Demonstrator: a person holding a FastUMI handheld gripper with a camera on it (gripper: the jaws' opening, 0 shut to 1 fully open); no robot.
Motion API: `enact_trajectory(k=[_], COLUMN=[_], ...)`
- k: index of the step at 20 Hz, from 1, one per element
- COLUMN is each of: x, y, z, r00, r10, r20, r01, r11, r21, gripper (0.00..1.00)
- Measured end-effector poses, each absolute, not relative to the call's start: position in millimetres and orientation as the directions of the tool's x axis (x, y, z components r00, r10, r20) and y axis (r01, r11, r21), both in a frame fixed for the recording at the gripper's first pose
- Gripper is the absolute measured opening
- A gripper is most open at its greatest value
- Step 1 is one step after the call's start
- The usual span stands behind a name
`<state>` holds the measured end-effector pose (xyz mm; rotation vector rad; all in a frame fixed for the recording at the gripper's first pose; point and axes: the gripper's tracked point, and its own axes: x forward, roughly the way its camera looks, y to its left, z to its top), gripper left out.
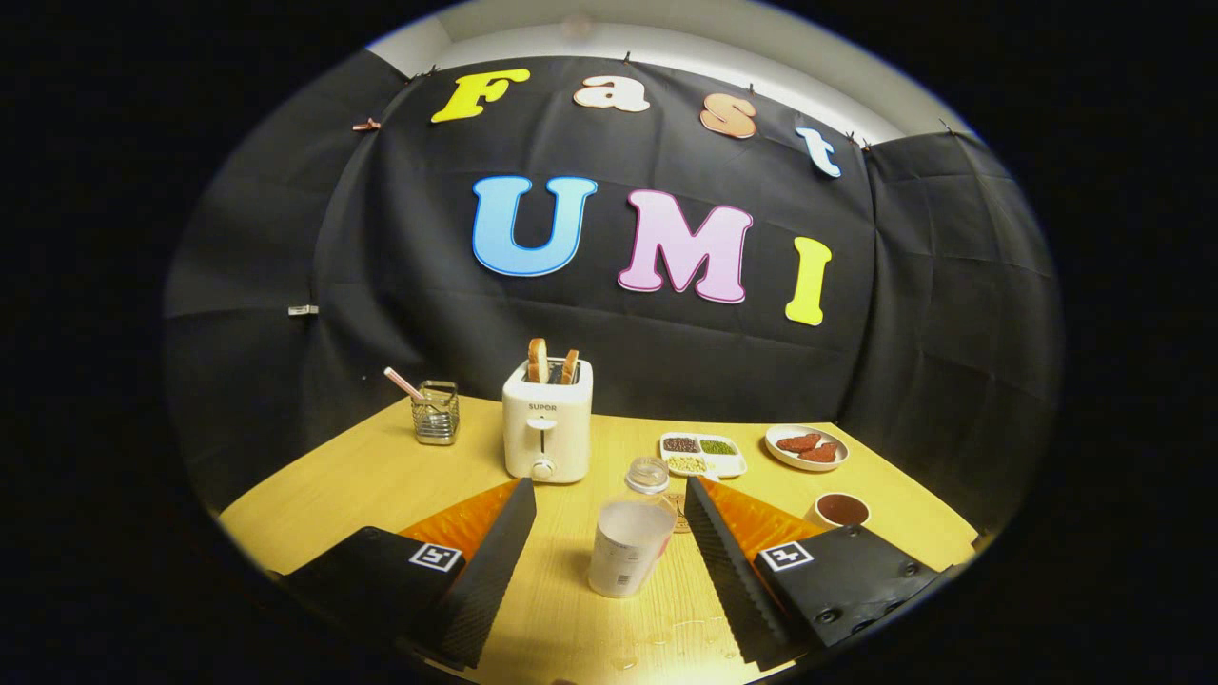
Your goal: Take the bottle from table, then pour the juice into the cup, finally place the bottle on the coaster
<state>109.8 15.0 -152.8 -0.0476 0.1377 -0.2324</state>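
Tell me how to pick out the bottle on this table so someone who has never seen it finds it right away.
Start at the white toaster standing at the back of the wooden table. Come forward toward the open claw: the bottle stands between its two fingers, touched by neither. It is the only tall clear container with a pale label wrap and a clear cap; the cup nearby is short and open-topped.

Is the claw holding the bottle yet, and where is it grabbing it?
No, nothing is held. The claw is open, and the bottle stands on the table between its fingers, untouched.
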Motion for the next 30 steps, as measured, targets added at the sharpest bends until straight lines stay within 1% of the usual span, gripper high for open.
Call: enact_trajectory(k=[11, 19, 21, 23, 24, 27, 29, 30], x=[153, 179, 183, 186, 185, 185, 183, 184], y=[-9, -24, -26, -26, -26, -27, -23, -20], z=[-223, -241, -244, -245, -245, -245, -246, -246], r00=[0.952, 0.945, 0.944, 0.946, 0.947, 0.945, 0.950, 0.954], r10=[-0.253, -0.283, -0.285, -0.280, -0.282, -0.287, -0.268, -0.249], r20=[-0.175, -0.164, -0.164, -0.161, -0.156, -0.157, -0.160, -0.164], r01=[0.246, 0.274, 0.276, 0.271, 0.273, 0.284, 0.268, 0.250], r11=[0.967, 0.959, 0.958, 0.960, 0.959, 0.958, 0.963, 0.968], r21=[-0.059, -0.075, -0.074, -0.075, -0.075, -0.047, -0.022, -0.015], gripper=[0.97, 0.97, 0.94, 0.86, 0.83, 0.81, 0.79, 0.76])
